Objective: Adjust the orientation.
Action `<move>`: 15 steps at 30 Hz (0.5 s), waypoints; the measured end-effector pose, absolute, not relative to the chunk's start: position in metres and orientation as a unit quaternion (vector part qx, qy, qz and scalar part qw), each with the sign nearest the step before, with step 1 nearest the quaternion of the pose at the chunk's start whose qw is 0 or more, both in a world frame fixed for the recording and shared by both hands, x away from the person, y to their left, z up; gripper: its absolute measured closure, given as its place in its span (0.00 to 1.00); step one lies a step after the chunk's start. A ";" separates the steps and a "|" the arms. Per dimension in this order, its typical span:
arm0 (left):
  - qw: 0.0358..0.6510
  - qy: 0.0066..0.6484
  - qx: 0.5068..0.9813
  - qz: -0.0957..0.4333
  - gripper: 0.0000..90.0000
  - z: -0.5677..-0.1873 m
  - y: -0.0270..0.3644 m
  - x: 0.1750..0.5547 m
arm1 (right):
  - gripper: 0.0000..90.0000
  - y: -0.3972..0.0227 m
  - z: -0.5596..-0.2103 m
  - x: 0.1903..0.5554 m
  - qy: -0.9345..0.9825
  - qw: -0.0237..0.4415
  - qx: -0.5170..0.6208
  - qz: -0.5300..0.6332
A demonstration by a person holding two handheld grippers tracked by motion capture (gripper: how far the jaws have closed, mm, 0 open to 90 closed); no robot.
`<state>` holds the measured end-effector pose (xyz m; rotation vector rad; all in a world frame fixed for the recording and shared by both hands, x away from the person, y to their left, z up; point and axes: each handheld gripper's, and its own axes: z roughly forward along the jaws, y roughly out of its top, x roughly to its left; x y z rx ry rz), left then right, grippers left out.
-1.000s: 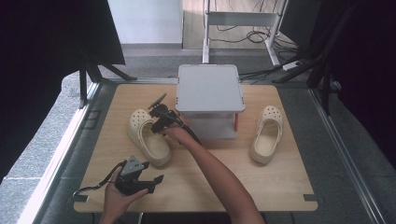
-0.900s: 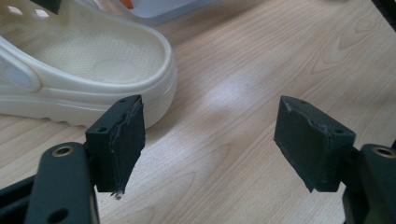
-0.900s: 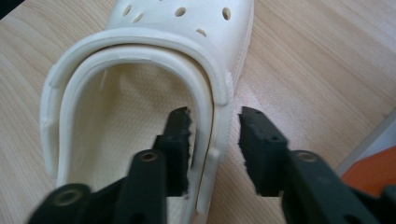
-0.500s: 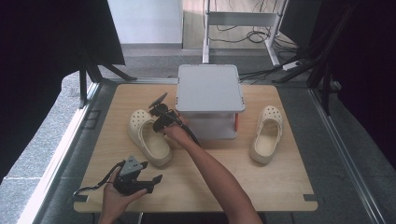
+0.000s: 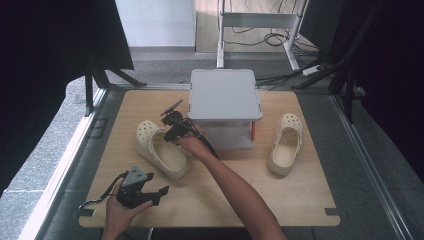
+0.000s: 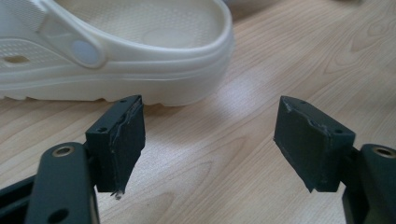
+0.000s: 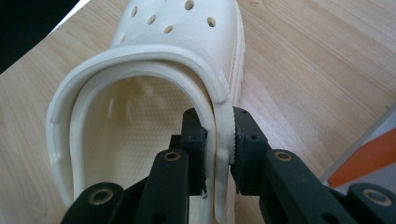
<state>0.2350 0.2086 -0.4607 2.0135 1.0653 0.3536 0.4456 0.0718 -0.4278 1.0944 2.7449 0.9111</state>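
Two cream clogs lie on the wooden table (image 5: 300,200). On the left clog (image 5: 162,150), my right gripper (image 5: 169,134) reaches from the right and is shut on its side wall. Its jaws have just been closing, and in the right gripper view the pads (image 7: 243,140) pinch the rim of the clog (image 7: 177,56) on either side of my right gripper (image 7: 219,144). My left gripper (image 5: 159,195) rests low near the table's front left, open, a little short of that clog's heel. Bare wood shows between the jaws of my left gripper (image 6: 210,140), with the clog's heel (image 6: 140,60) just beyond.
A grey two-level stand (image 5: 225,95) sits at the table's back middle, close to the right of my right hand. The other clog (image 5: 286,145) lies right of the stand, toe pointing away. An orange part (image 7: 369,158) shows at the stand's edge.
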 end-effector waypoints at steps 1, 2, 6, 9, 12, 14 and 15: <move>0.406 0.422 0.799 0.140 0.28 -0.461 0.208 0.235 | 0.86 0.070 -0.426 0.443 0.888 0.026 0.351 0.296; 0.404 0.422 0.799 0.140 0.28 -0.461 0.208 0.235 | 0.86 0.069 -0.425 0.442 0.889 0.026 0.348 0.297; 0.402 0.422 0.801 0.136 0.28 -0.463 0.206 0.235 | 0.86 0.062 -0.419 0.433 0.887 0.026 0.343 0.308; 0.401 0.422 0.802 0.136 0.28 -0.463 0.206 0.236 | 0.86 0.059 -0.418 0.430 0.887 0.025 0.342 0.310; 0.400 0.422 0.802 0.138 0.28 -0.462 0.206 0.236 | 0.86 0.054 -0.417 0.427 0.888 0.024 0.338 0.312; 0.399 0.423 0.802 0.138 0.28 -0.462 0.206 0.236 | 0.86 0.050 -0.416 0.424 0.887 0.023 0.336 0.315; 0.400 0.422 0.802 0.137 0.28 -0.463 0.206 0.236 | 0.86 0.049 -0.415 0.423 0.887 0.021 0.337 0.315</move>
